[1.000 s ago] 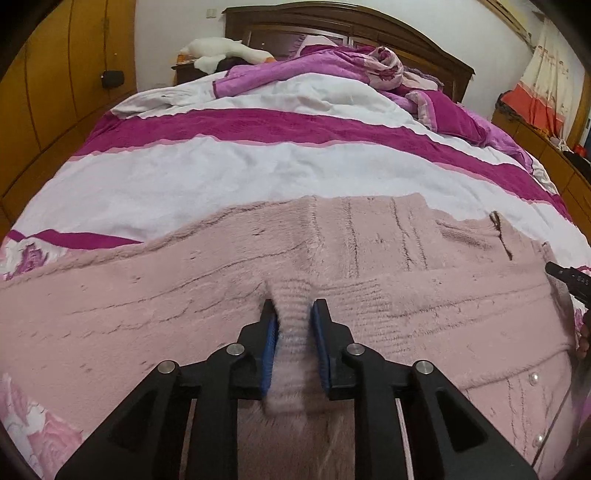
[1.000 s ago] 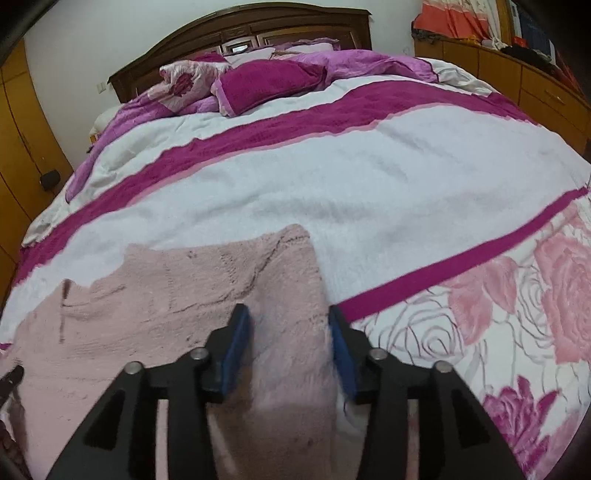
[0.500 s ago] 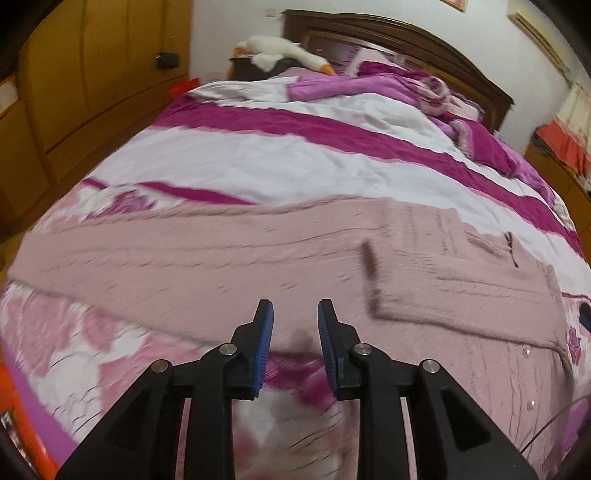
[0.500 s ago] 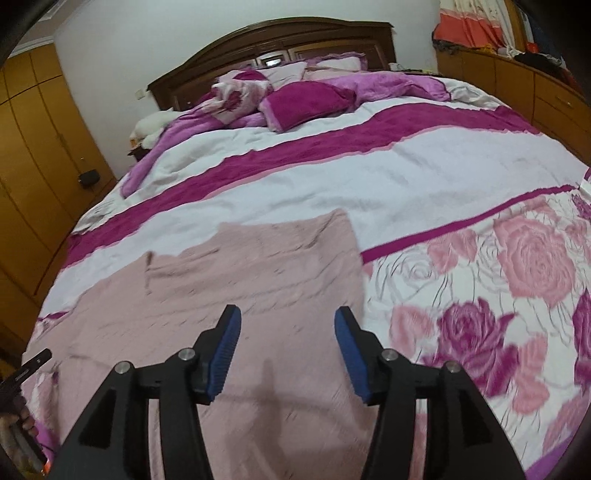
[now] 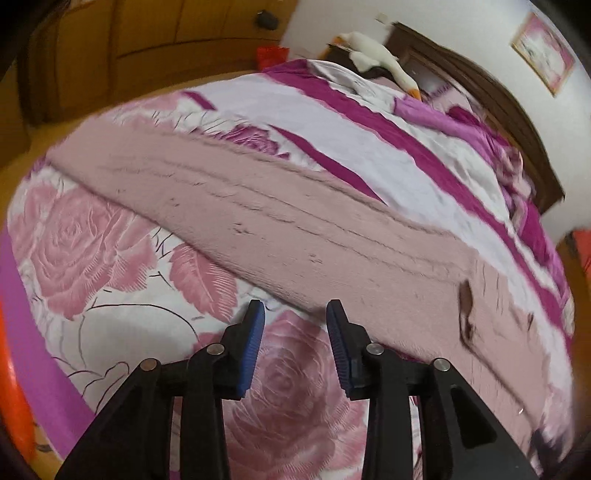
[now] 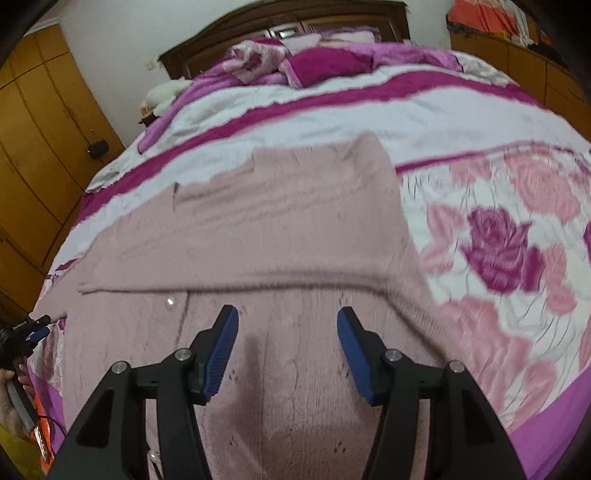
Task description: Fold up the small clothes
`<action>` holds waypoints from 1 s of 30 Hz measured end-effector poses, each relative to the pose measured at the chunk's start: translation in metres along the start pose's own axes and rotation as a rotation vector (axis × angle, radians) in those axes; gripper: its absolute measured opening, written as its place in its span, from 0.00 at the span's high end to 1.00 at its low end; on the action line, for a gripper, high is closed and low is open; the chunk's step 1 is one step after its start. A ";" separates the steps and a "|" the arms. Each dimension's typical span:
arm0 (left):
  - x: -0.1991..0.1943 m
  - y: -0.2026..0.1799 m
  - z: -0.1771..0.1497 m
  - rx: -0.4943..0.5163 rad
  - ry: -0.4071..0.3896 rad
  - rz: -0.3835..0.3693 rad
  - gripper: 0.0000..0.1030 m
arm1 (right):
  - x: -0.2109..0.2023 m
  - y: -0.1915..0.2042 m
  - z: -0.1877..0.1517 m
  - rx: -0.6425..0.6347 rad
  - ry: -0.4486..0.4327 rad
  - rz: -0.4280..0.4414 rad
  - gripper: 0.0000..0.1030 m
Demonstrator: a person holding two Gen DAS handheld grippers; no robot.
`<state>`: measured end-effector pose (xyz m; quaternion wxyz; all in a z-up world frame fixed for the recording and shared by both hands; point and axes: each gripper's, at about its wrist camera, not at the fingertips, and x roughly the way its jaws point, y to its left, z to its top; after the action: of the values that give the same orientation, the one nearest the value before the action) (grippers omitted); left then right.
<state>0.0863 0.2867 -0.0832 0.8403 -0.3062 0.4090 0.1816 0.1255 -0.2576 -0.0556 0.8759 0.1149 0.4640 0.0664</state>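
A pink sweater (image 6: 280,229) lies flat on the bed (image 6: 498,221), 1 sleeve folded across it. The left gripper (image 5: 295,314) and right gripper (image 6: 288,317) hover empty, their fingers just opened wider, nothing between them

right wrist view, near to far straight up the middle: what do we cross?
Right gripper, jaws open and empty → pink knit cardigan body → folded-over pink sleeve → white and magenta striped bedspread → magenta plush pillow → dark wooden headboard.
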 end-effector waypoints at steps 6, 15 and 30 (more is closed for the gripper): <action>0.007 0.020 0.005 -0.125 -0.032 -0.085 0.87 | 0.020 -0.009 -0.014 0.040 0.025 -0.011 0.42; 0.018 0.034 0.019 -0.243 -0.081 -0.118 0.86 | 0.021 -0.007 -0.019 0.017 0.008 -0.016 0.39; 0.001 0.014 0.035 -0.121 -0.171 -0.256 1.00 | 0.022 -0.006 -0.017 0.018 0.012 -0.012 0.39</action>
<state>0.0996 0.3203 -0.0718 0.8683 -0.3894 0.2817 0.1227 0.1235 -0.2563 -0.0836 0.8724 0.1194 0.4705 0.0577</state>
